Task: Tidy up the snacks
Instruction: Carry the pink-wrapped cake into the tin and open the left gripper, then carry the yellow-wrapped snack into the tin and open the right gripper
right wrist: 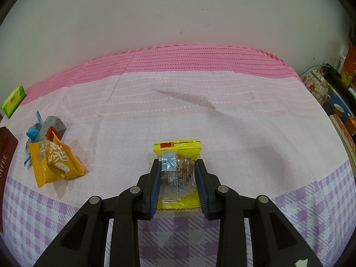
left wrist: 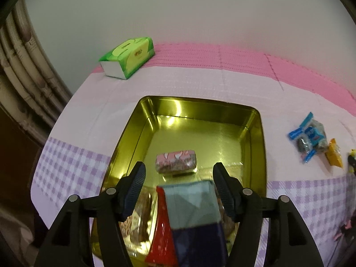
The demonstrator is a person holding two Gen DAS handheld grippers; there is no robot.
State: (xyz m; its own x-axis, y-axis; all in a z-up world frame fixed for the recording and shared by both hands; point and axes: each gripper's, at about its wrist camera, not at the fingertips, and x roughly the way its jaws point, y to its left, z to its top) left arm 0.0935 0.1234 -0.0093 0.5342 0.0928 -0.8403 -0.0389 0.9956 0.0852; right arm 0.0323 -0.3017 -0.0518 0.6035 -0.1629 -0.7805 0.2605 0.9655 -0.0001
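Note:
My left gripper (left wrist: 179, 166) stands open above the gold tin (left wrist: 200, 102). Between and below its fingers a blurred grey, navy and red packet (left wrist: 191, 204) shows, and the pads do not press on it. A pink wrapped snack (left wrist: 176, 162) lies on the tin's floor, with a clear brownish packet (left wrist: 140, 213) at the near left. My right gripper (right wrist: 178, 162) is shut on a yellow packet (right wrist: 178, 146) with a clear window, which rests on the tablecloth. An orange packet (right wrist: 56, 162) and blue and grey packets (right wrist: 47, 126) lie at the left in the right wrist view.
A green tissue pack (left wrist: 129, 55) sits at the back left of the pink and lilac cloth. A dark red lid marked coffee (right wrist: 5, 155) lies at the left edge. A floral teapot (right wrist: 316, 86) and books stand past the table's right end. A wall runs behind.

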